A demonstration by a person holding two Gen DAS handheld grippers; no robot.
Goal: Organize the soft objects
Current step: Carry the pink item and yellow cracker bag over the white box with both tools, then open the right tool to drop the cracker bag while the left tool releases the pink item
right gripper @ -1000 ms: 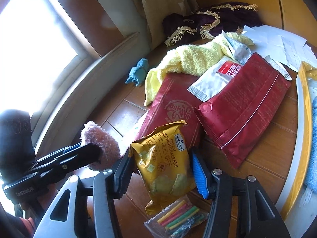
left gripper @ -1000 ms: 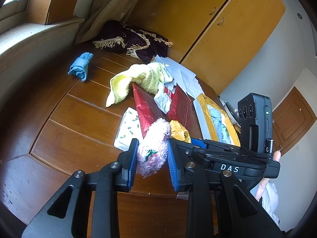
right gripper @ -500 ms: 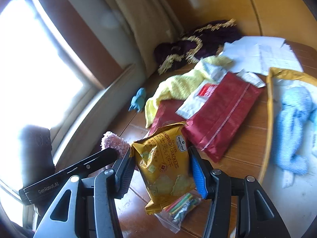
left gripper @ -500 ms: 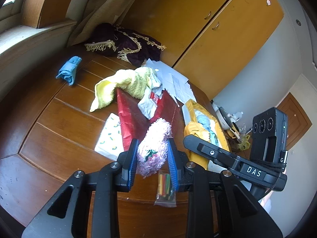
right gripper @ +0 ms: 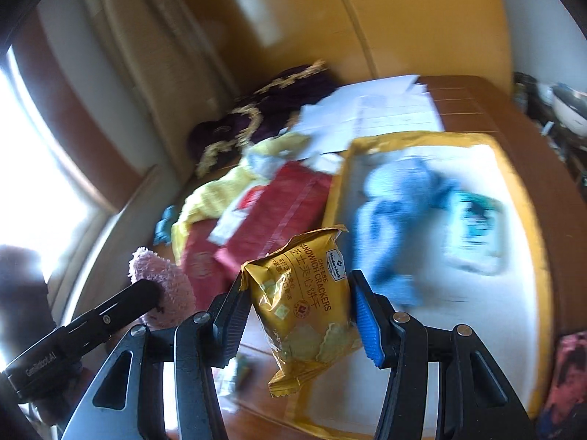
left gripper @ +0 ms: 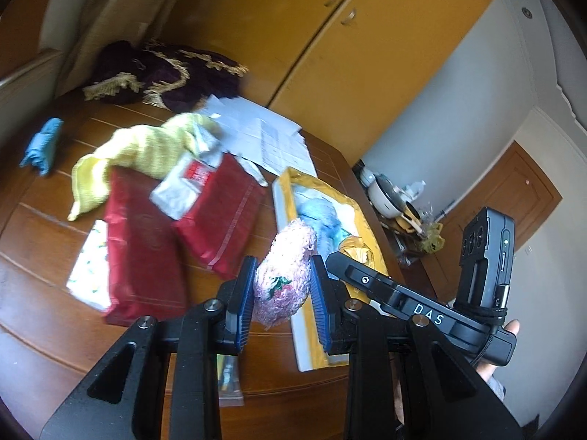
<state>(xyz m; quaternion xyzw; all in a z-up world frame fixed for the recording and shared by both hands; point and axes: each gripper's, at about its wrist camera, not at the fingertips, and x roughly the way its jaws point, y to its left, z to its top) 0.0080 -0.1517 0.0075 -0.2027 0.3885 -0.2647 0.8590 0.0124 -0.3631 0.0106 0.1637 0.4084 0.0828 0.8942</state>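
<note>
We find the left gripper [left gripper: 281,289] clamped on a pink sock [left gripper: 284,273] and the right gripper [right gripper: 299,315] clamped on a cracker pack [right gripper: 306,300], both above the tray [right gripper: 528,220]

Mounted one on each handheld gripper, looking forward along the fingers and down, close above the wooden table [left gripper: 44,333]. Shared by both: the yellow-rimmed tray [left gripper: 367,220] [right gripper: 528,198], red pouches [left gripper: 220,216] [right gripper: 290,198], purple cloth [left gripper: 172,73] [right gripper: 290,88] far off.
</note>
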